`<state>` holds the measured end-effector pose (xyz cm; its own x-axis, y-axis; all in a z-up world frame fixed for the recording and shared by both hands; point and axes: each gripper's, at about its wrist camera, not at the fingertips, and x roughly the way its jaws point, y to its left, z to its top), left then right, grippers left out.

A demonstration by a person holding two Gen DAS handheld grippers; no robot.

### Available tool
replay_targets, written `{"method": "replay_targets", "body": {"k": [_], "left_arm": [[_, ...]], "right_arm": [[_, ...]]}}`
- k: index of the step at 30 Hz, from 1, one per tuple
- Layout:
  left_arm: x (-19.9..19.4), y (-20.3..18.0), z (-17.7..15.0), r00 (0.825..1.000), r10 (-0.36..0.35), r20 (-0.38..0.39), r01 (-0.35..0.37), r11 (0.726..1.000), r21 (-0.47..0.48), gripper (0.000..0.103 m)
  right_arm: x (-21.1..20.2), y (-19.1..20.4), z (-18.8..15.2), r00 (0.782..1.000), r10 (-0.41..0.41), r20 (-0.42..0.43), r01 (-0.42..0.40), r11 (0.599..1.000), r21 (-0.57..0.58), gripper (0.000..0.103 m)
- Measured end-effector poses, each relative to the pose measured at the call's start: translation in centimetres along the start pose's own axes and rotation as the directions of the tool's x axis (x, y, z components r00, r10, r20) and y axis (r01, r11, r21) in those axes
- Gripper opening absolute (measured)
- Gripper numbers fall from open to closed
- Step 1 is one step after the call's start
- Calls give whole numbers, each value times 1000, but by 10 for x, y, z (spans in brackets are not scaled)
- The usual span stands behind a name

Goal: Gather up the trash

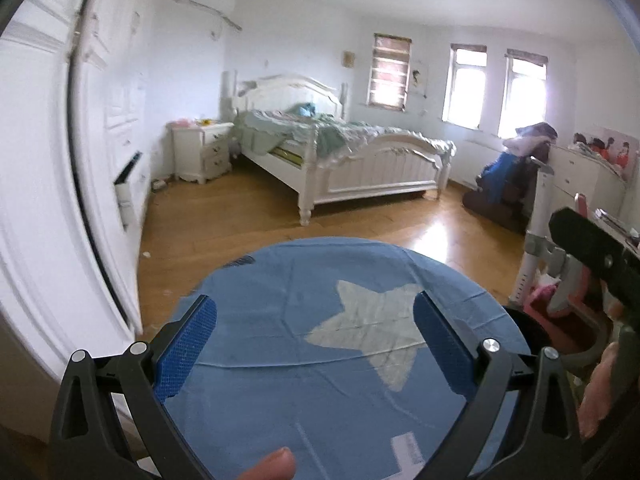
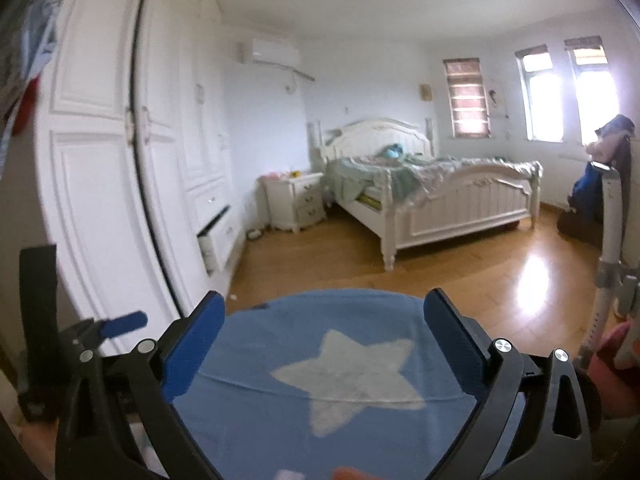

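Observation:
My left gripper [image 1: 316, 332] is open and empty above a round blue rug [image 1: 280, 300] with a pale star. My right gripper [image 2: 324, 332] is also open and empty over the same rug [image 2: 280, 320]. The right gripper's black body shows at the right edge of the left wrist view [image 1: 592, 248]; the left gripper shows at the left edge of the right wrist view [image 2: 104, 328]. Small white scraps [image 1: 146, 255] lie on the wood floor by the wardrobe, also in the right wrist view [image 2: 231, 297]. No other trash is clear.
A white wardrobe [image 1: 60, 160] with an open lower drawer [image 1: 126, 192] runs along the left. A white bed [image 1: 340, 152] and nightstand [image 1: 202, 150] stand at the back. A clothes pile [image 1: 512, 168], desk leg [image 1: 532, 240] and dresser [image 1: 588, 176] are at the right.

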<state>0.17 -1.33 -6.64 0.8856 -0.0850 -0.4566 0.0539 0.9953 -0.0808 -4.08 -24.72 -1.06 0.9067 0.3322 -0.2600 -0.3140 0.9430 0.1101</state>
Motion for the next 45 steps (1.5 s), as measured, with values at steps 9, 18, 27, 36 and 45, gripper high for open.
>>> {"method": "replay_targets", "body": {"k": [9, 18, 27, 36, 45], "left_arm": [[-20, 46, 3, 999, 10, 40, -5, 991, -134, 98], [-9, 75, 1, 999, 34, -2, -34, 973, -227, 98], [3, 94, -3, 999, 42, -36, -49, 966, -253, 98], [16, 107, 1, 997, 50, -59, -64, 964, -258, 98], [22, 104, 6, 995, 70, -75, -85, 972, -221, 98]], "right_arm": [[-13, 49, 11, 998, 5, 56, 1, 995, -98, 98], [2, 65, 6, 999, -7, 34, 12, 992, -124, 98], [35, 71, -2, 1000, -12, -20, 9, 989, -145, 98], [61, 70, -3, 999, -19, -36, 13, 988, -153, 98], [77, 65, -3, 998, -20, -55, 12, 990, -140, 98]]}}
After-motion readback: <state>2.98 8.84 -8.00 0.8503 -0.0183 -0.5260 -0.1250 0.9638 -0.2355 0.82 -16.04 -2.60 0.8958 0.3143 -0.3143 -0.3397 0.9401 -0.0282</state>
